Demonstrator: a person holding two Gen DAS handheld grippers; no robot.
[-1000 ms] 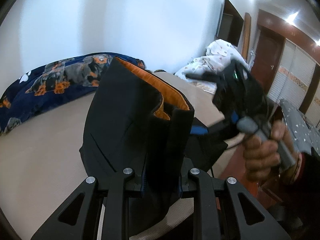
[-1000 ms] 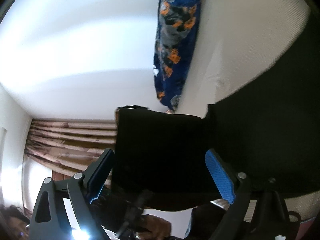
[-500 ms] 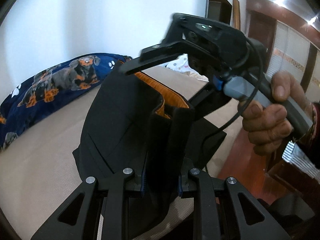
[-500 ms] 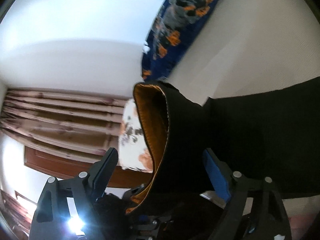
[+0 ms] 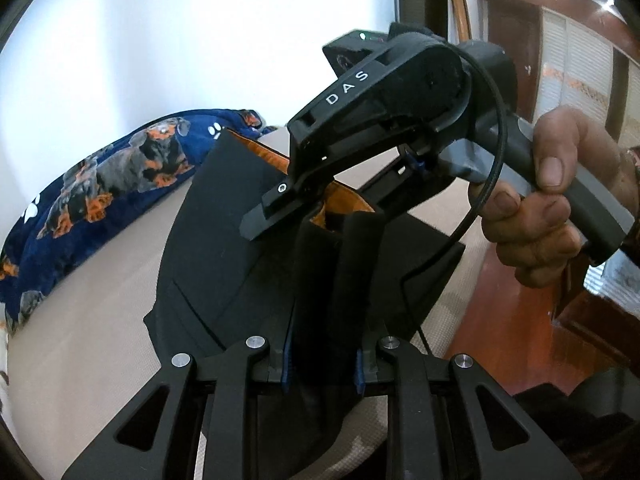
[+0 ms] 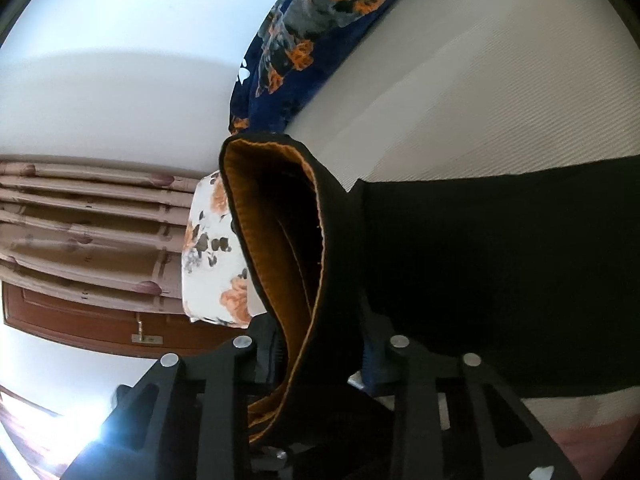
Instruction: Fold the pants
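Black pants (image 5: 232, 240) with an orange lining lie partly on a beige bed (image 5: 80, 320), their waistband lifted. My left gripper (image 5: 324, 364) is shut on an upright fold of the black cloth. In the left wrist view my right gripper (image 5: 316, 216) reaches in from the right, held by a person's hand (image 5: 540, 216), its fingers on either side of the orange-lined waistband. In the right wrist view the pants (image 6: 480, 280) spread to the right, and my right gripper (image 6: 320, 360) is closing its jaws on the waistband edge, with cloth pinched between the pads.
A blue dog-print blanket (image 5: 100, 184) lies along the bed's far side by the white wall. A floral pillow (image 6: 212, 260) and curtains (image 6: 80, 220) show behind the waistband. Red wooden floor (image 5: 500, 320) and louvred wardrobe doors (image 5: 580, 60) are to the right.
My right gripper came in over the waistband and its wide jaws narrowed onto the orange-lined edge. The left gripper kept its hold and rolled slightly.
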